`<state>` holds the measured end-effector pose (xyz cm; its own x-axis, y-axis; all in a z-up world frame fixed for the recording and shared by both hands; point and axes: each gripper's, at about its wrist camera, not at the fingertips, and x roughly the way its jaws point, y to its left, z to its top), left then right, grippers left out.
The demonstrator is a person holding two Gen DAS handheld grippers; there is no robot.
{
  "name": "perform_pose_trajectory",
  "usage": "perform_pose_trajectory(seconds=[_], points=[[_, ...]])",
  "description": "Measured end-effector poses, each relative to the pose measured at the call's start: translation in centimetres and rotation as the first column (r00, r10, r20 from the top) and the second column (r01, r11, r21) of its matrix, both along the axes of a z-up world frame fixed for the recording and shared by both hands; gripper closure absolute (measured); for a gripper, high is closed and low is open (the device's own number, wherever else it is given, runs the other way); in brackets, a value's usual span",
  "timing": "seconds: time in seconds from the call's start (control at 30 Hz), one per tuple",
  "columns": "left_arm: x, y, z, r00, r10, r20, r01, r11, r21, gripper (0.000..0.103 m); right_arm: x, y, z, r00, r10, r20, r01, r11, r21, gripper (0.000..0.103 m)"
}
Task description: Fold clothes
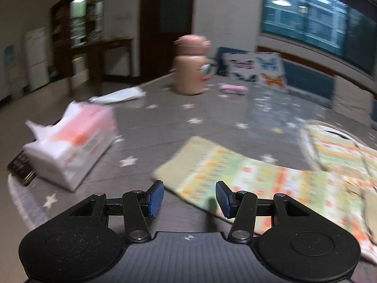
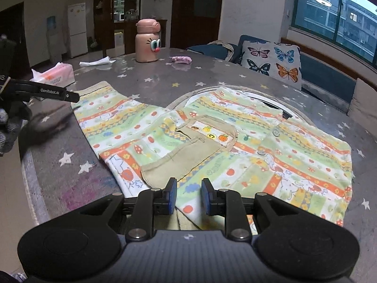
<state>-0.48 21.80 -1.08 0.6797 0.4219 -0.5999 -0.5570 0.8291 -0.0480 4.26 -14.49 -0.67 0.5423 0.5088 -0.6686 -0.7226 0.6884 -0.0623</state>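
- The shirt point(image 2: 235, 146) lies flat on the table point(image 2: 59, 141), one sleeve point(image 2: 113, 115) stretched out to the left, the other already laid across the chest with its beige cuff point(image 2: 179, 162) toward you.
- Your right hand-held gripper point(image 2: 188, 195) sits low over the near hem, jaws spread, with cloth showing between the pads point(image 2: 172, 194); nothing is pinched yet.
- Your left hand-held gripper point(image 1: 189, 197) hangs above the outstretched sleeve's edge, jaws wide apart and empty. Its view is blurred, so you cannot judge from it how near the cloth is.
- Risk: if you close the right jaws where they are, you may catch the folded cuff along with the hem, and lifting would drag the sleeve out of its fold.
- Risk: if you close the left jaws too high, you get air; too deep, and the pads scrape the table and bunch the sleeve.
- Risk: a wide leftward swing could knock the tissue pack point(image 1: 70, 141), which sits near the sleeve end.
- The bottle point(image 2: 148, 41) stands well apart at the far side, so it is less of a worry.
- Pulling one side before the other is gripped will likely skew the whole shirt.
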Motion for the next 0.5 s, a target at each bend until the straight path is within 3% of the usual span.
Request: perform_pose_trajectory(seconds=[0.27, 0.33, 0.4, 0.5], points=[[0.6, 1.3, -0.8, 1.0, 0.024, -0.006, -0.024, 1.0, -0.014, 0.053, -0.3, -0.6, 0.7, 1.0, -0.005, 0.003, 0.005, 1.0, 0.016, 0.081], [0.6, 1.2, -0.7, 1.0, 0.013, -0.001, -0.013, 1.0, -0.012, 0.065, -0.5, -0.7, 0.8, 1.0, -0.005, 0.004, 0.005, 1.0, 0.02, 0.081], [0.6, 1.0, -0.6, 1.0, -0.003, 0.007, 0.003, 1.0, -0.021, 0.086, -0.6, -0.9, 0.9, 1.0, -0.009, 0.004, 0.009, 1.0, 0.024, 0.081], [0.8, 0.8, 0.0, 0.999, -0.02, 0.029, 0.021, 0.999, -0.035, 0.093, -0.6, -1.3, 1.0, 1.0, -0.024, 0.004, 0.024, 0.999, 0.031, 0.081]])
